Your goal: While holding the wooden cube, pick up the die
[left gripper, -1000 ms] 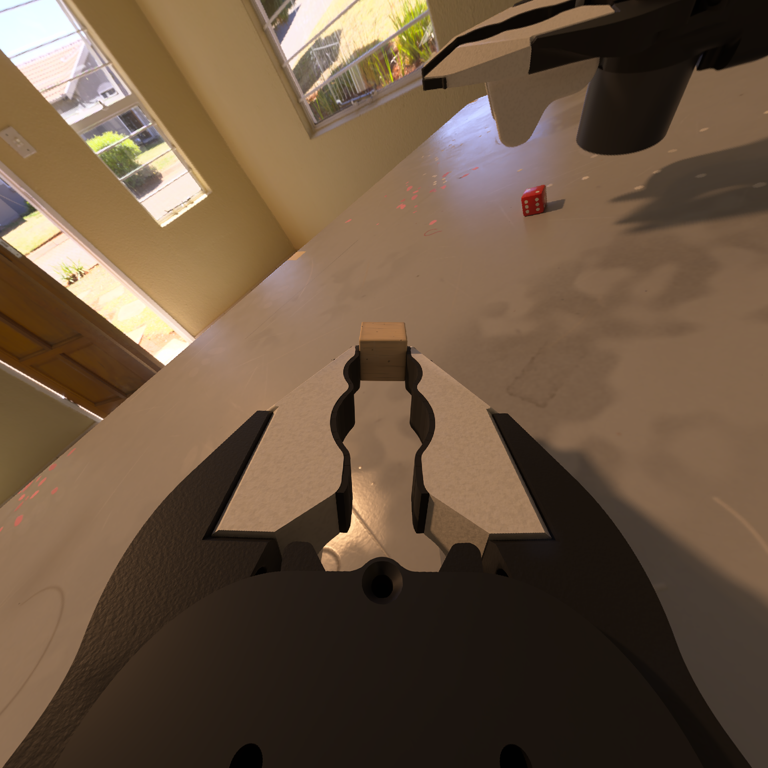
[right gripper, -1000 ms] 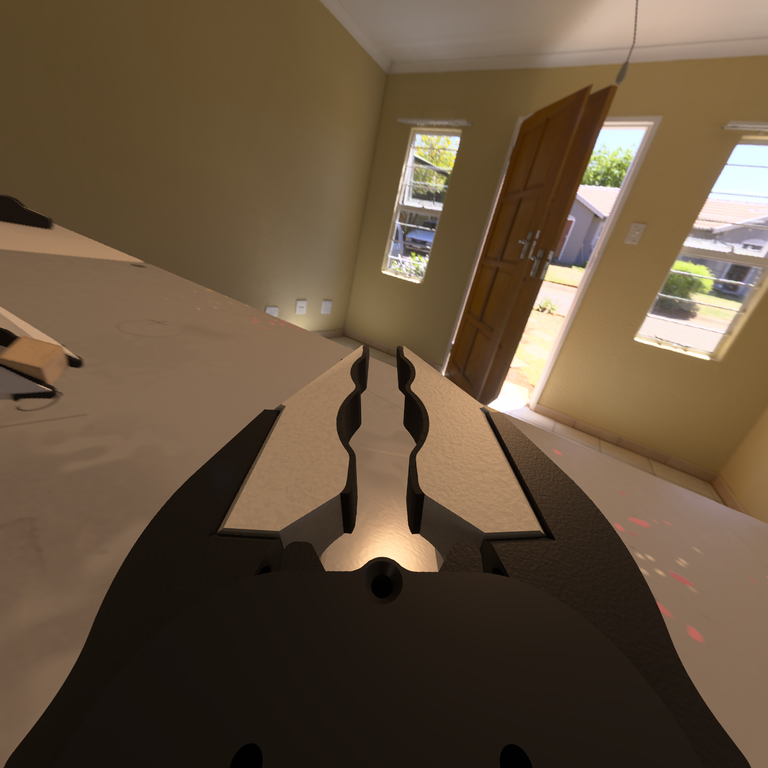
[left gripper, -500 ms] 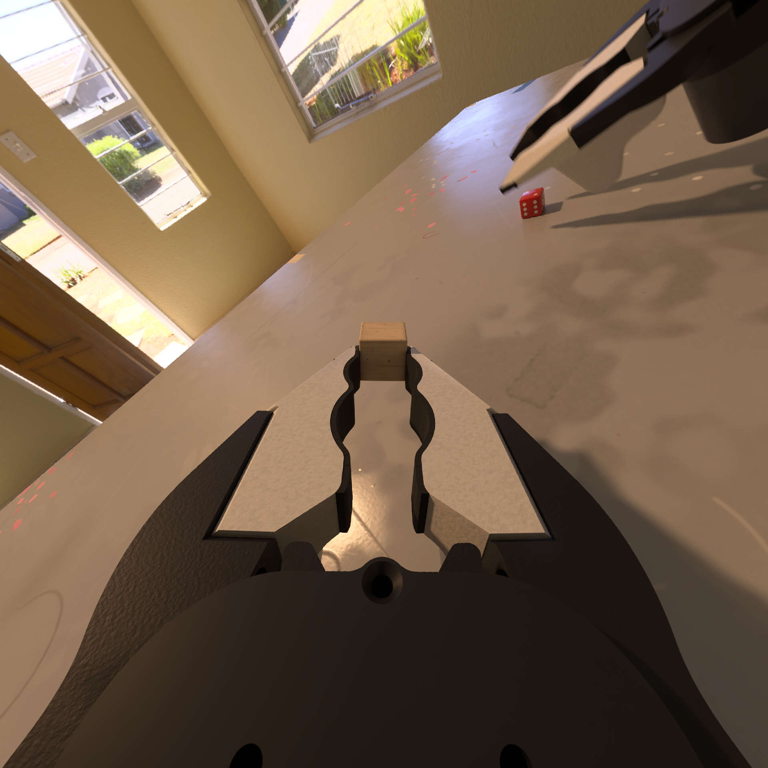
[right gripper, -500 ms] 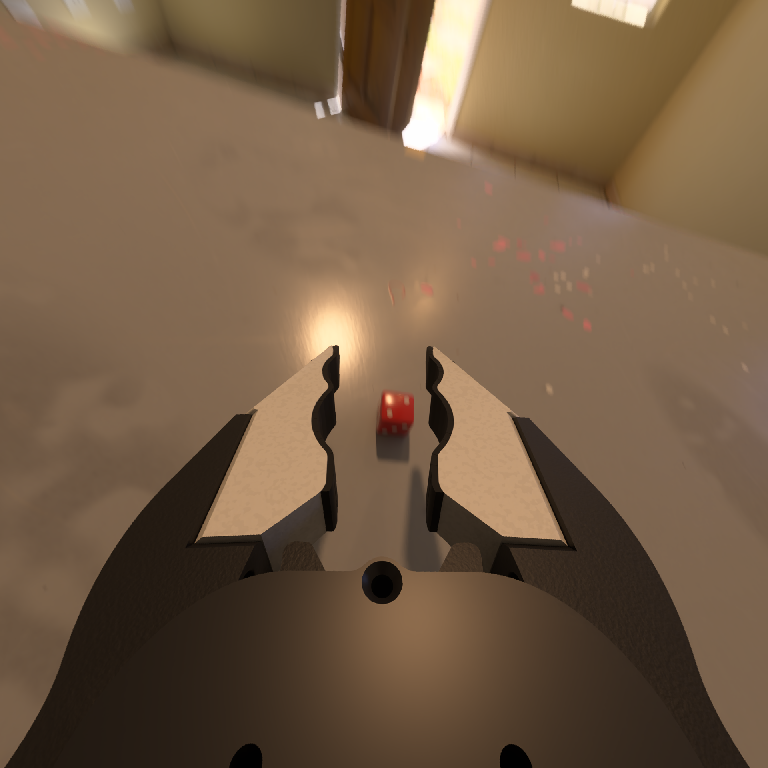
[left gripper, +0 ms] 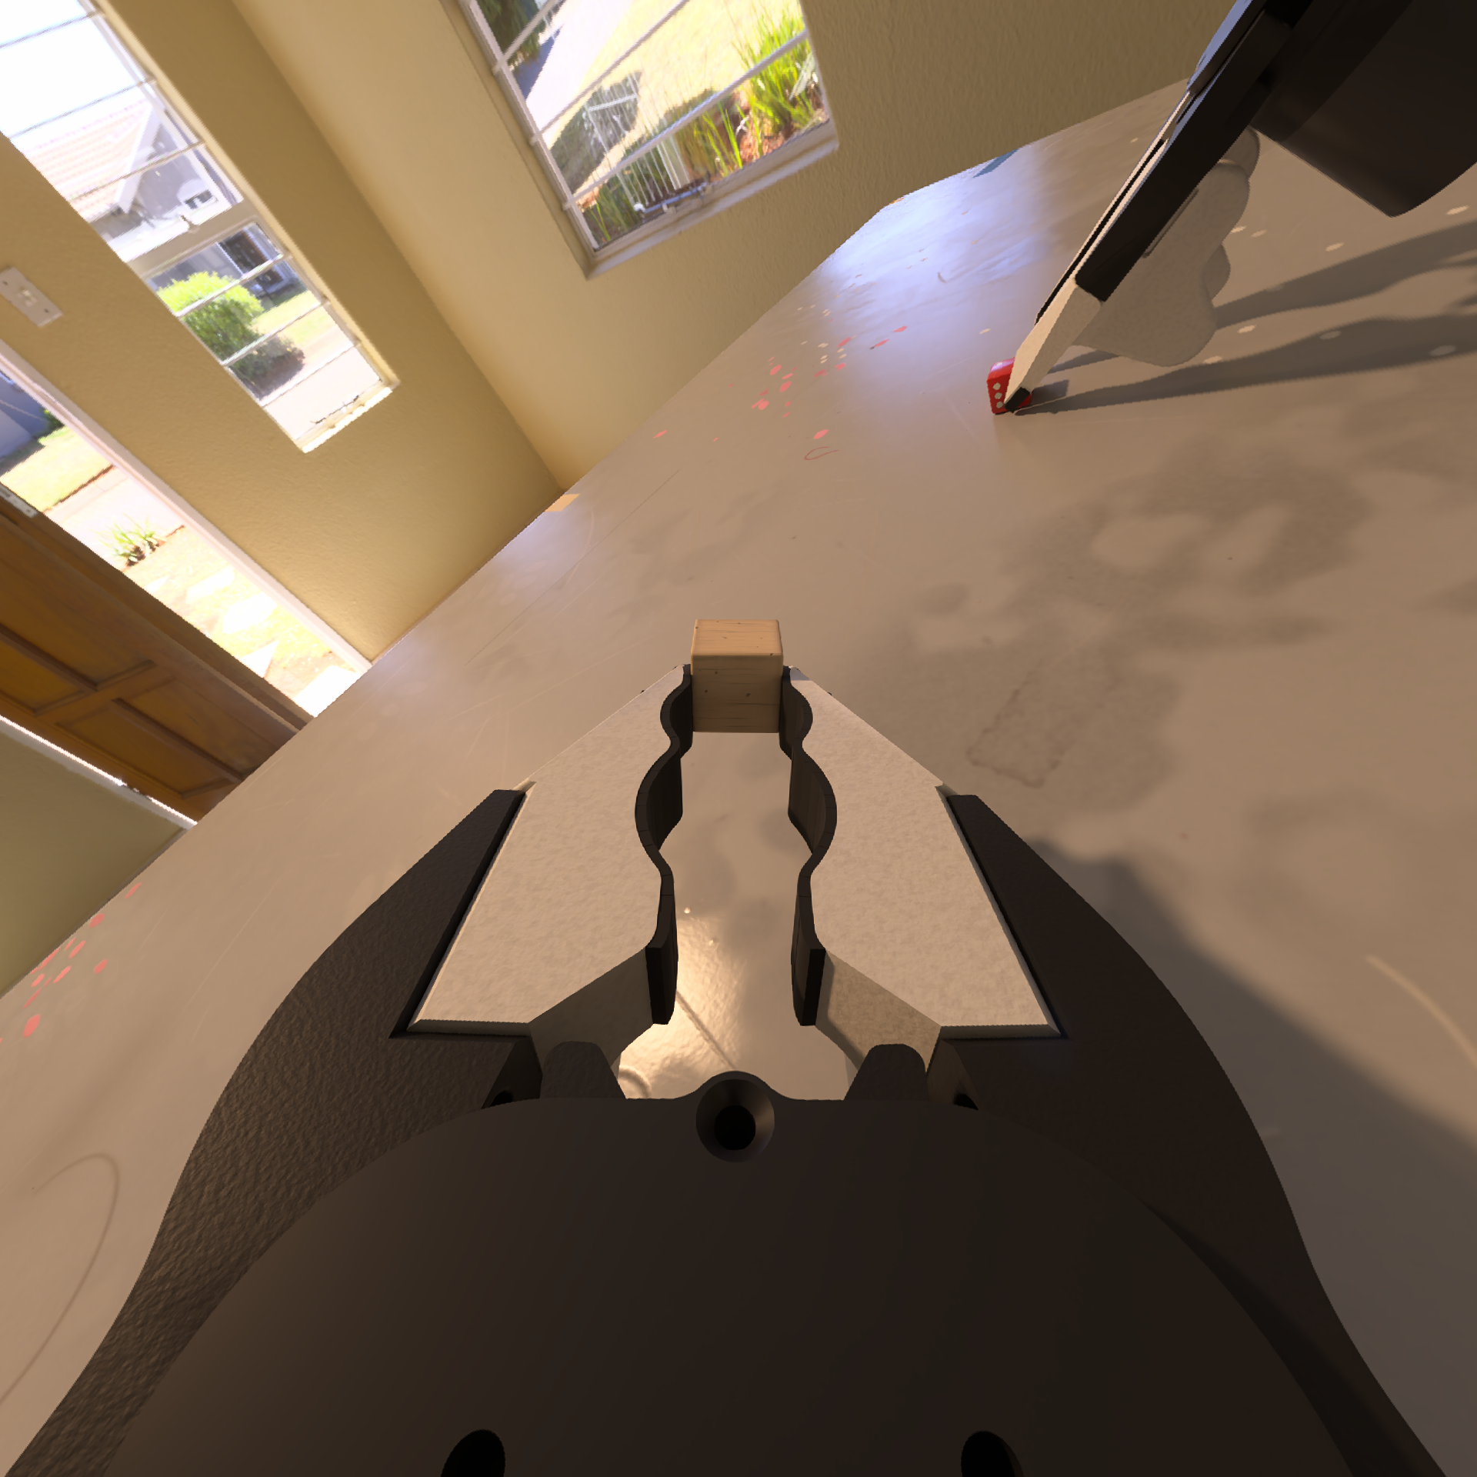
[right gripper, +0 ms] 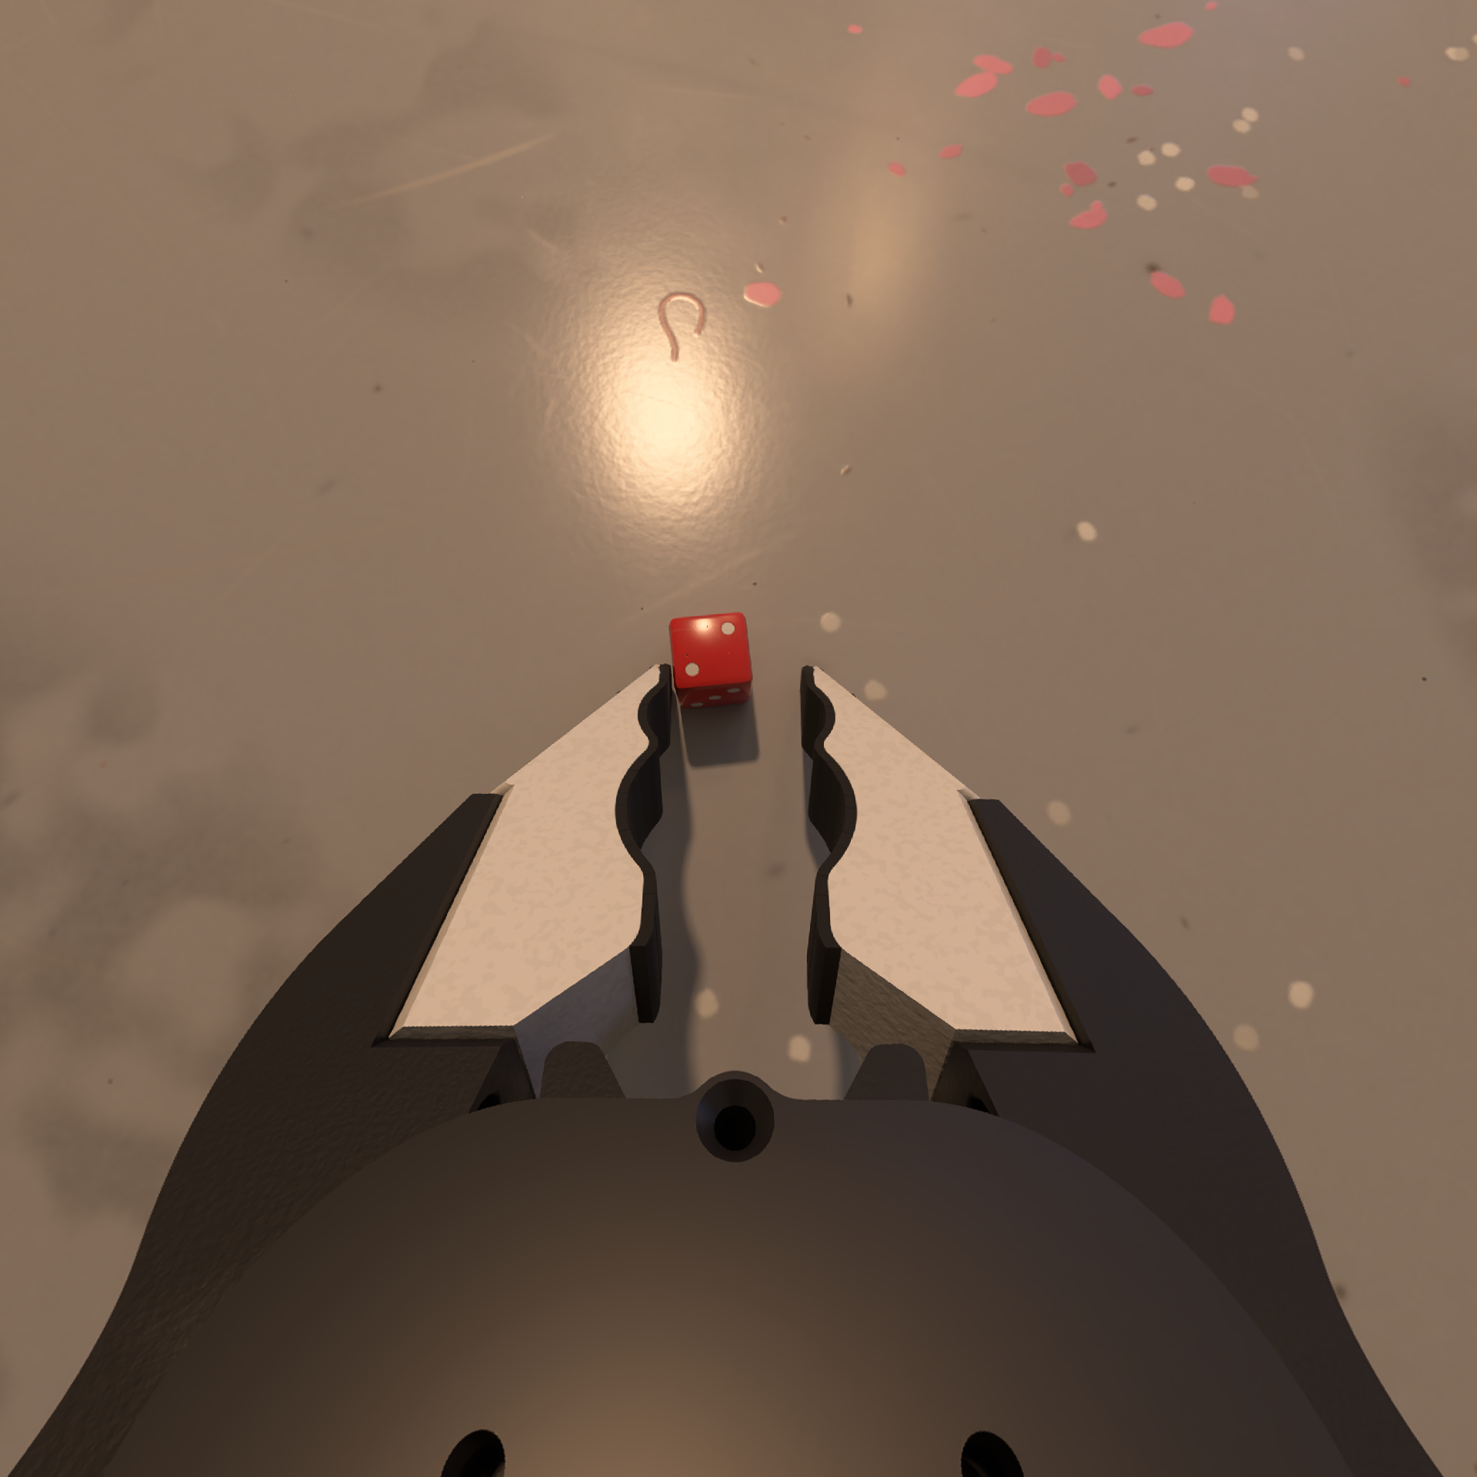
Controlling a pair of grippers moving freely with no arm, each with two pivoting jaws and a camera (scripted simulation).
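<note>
My left gripper (left gripper: 735, 679) is shut on the pale wooden cube (left gripper: 735, 675), held between its fingertips above the table. My right gripper (right gripper: 734, 679) is open and points down at the table. The red die (right gripper: 710, 657) with white pips sits on the table between its fingertips, close against the left fingertip, with a gap to the right one. In the left wrist view the die (left gripper: 997, 389) lies far off at the upper right, and the right gripper (left gripper: 1019, 396) comes down onto it, tips at the table.
The table (left gripper: 1119, 639) is a glossy beige surface with pink and white paint specks (right gripper: 1079, 172) and a small pink hook-shaped mark (right gripper: 681, 320). Windows (left gripper: 663, 120) and a wooden door (left gripper: 104, 679) stand past the table's far edge.
The right gripper tipped from facing the room to pointing down, opened wider and dropped until its tips straddle the die. The left gripper and the cube have not moved.
</note>
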